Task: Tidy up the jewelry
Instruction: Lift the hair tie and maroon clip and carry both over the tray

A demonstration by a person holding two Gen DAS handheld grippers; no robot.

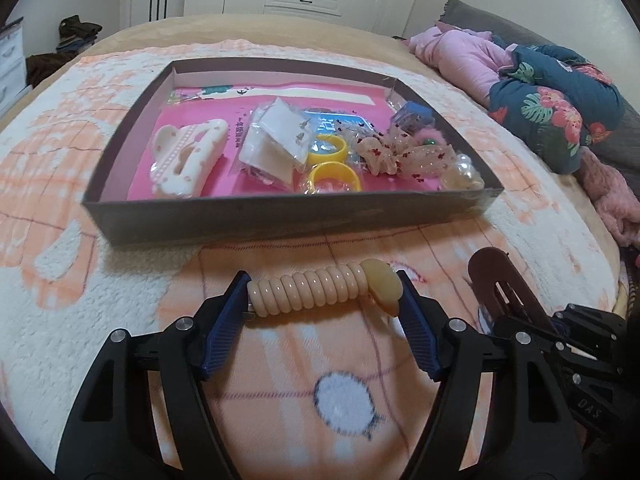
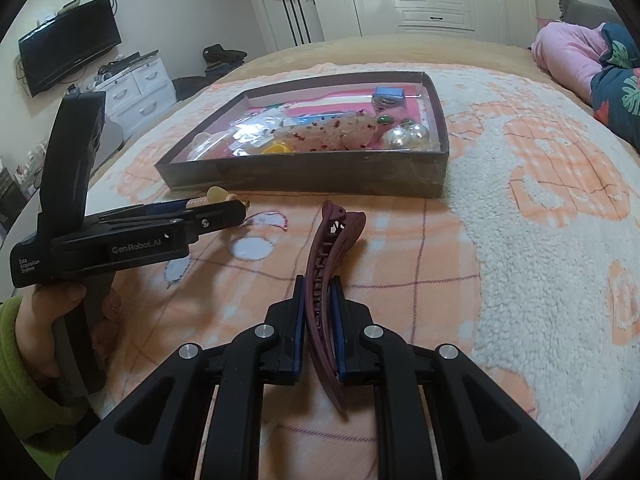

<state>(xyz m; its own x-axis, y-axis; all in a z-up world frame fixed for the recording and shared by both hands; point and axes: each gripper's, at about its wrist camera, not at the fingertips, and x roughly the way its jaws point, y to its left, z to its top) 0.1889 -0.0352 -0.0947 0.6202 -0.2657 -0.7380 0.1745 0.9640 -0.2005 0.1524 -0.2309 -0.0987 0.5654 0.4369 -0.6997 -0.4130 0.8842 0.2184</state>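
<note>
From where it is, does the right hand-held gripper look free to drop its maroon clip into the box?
Probably yes. The right hand-held gripper grips the maroon hair clip, and only bare blanket lies before the open box; the left hand-held gripper sits off to the side.

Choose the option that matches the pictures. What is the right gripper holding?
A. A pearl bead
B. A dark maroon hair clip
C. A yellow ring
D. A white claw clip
B: in the right wrist view the right gripper is shut on the long dark maroon hair clip, its pads pressing both sides, in front of the box on the blanket.
</note>
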